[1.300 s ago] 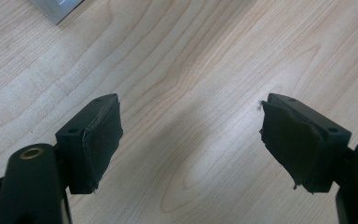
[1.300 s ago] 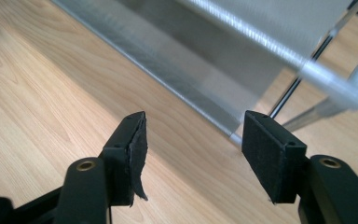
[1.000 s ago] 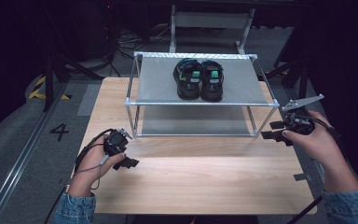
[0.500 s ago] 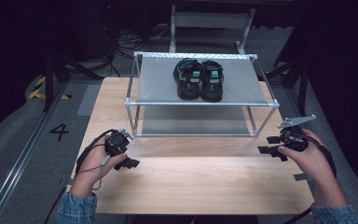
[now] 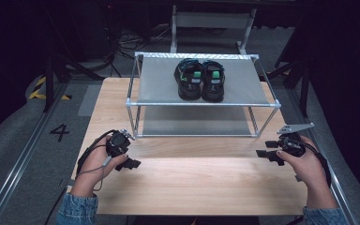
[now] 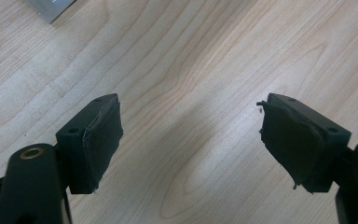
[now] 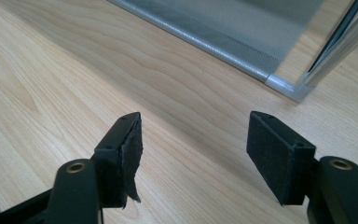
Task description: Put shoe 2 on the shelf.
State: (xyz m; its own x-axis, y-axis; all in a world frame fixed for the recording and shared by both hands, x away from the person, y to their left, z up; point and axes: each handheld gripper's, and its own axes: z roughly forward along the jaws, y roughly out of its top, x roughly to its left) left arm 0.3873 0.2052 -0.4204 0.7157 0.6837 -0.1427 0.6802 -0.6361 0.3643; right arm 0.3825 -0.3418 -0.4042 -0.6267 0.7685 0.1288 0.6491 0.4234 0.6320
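A pair of black sandals with green insoles (image 5: 200,79) stands side by side on the top shelf of a grey metal rack (image 5: 159,96) at the back of the wooden table (image 5: 192,183). My left gripper (image 5: 129,157) rests low over the table's front left, in front of the rack's left leg, jaws open with bare wood between them (image 6: 191,140). My right gripper (image 5: 268,154) is at the front right, beside the rack's right front leg, open and empty over the wood (image 7: 193,140). The rack's lower shelf edge (image 7: 223,37) lies ahead of it.
The rack's lower shelf (image 5: 192,122) holds nothing. A metal rail (image 5: 23,150) runs along the floor left of the table, by a painted number 4 (image 5: 59,132). Cables and dark frames crowd the floor behind the table.
My right gripper has come down and toward the person, from beside the rack's upper right corner to low over the table. The left gripper has barely moved.
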